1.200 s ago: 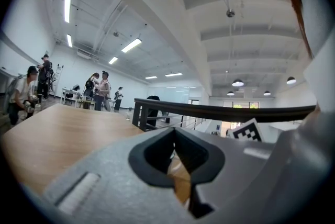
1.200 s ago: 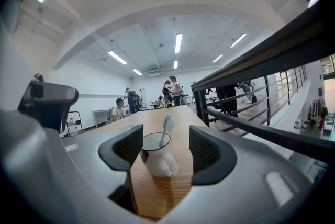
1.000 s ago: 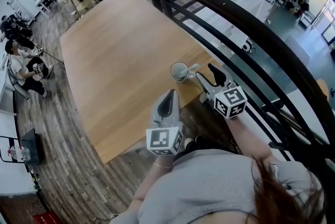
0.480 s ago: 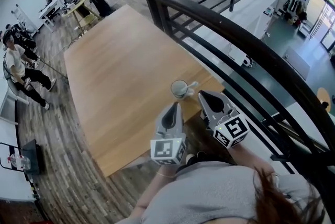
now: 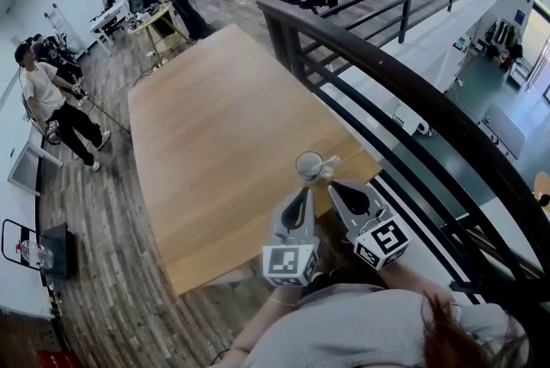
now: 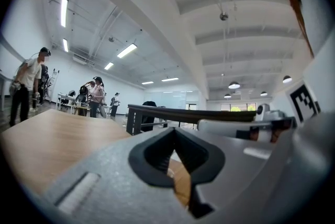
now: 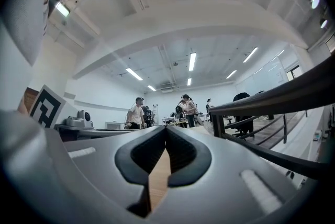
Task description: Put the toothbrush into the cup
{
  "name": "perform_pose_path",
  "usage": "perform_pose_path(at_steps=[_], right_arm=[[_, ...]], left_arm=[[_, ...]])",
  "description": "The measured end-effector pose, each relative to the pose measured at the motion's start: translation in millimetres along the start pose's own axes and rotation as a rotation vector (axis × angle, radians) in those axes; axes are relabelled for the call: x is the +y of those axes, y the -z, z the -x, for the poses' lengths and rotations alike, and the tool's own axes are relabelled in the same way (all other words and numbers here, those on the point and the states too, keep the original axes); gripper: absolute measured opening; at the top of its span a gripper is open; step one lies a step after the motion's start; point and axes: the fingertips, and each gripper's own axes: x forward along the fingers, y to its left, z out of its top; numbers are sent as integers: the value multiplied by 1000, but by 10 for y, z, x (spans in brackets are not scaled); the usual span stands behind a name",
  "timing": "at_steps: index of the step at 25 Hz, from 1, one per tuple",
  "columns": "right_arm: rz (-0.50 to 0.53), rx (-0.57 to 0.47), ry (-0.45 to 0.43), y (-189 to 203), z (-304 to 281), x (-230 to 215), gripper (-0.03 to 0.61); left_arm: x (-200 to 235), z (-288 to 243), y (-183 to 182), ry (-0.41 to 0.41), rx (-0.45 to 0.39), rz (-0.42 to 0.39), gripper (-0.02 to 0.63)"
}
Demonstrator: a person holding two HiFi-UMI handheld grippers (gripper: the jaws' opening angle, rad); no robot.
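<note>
We see a long wooden tabletop (image 5: 206, 143) with a dark railing (image 5: 369, 65) along its right side. At its near edge we hold the left hand-held gripper (image 5: 302, 193) and the right hand-held gripper (image 5: 335, 185) side by side, both with jaws together on nothing. Just beyond them, by the right edge, stands the cup (image 5: 308, 166), the toothbrush (image 5: 329, 161) in it leaning out to the right.

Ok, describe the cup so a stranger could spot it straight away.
Find the long wooden table beside the dark railing. At its near corner on the railing side stands a small pale cup. It is the only thing on the tabletop, and a toothbrush leans out over its rim.
</note>
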Motion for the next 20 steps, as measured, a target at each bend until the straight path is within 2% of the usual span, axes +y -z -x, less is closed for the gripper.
perform_pose_path(at_steps=[7,15,20], right_arm=[[8,12,-51,83,135,76,-5],[27,-42,-65,-116,208,236,-5],[31,-54,-66,-170,375,534,-5]], left_arm=[[-151,104,194,-24,3,-29,3],[-178,236,56,-28,-28,-17,3],[-303,580,20,-9,-28,-16,3]])
